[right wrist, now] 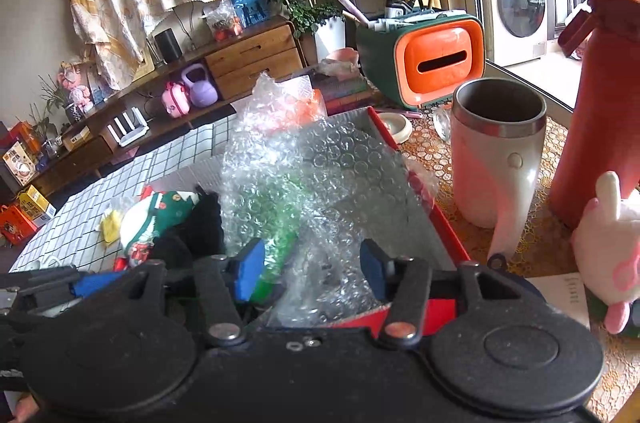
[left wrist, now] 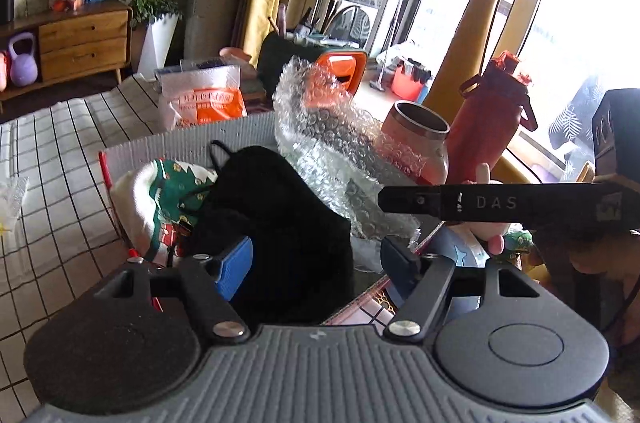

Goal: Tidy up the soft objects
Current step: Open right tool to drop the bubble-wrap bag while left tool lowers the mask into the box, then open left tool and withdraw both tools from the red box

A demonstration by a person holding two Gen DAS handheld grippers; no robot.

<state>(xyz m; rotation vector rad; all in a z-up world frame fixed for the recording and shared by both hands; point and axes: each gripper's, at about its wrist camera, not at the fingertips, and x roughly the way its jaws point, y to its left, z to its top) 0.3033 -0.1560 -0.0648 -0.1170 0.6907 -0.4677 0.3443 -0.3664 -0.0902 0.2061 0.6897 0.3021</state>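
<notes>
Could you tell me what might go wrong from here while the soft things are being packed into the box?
The bubble wrap billows over the red-edged box rim, so it may spring out once released. The open mug and the red bottle stand just beside the box; a sideways swing of the right gripper could topple them. The left gripper, open around the black cloth, might drag the Christmas sock along.
</notes>
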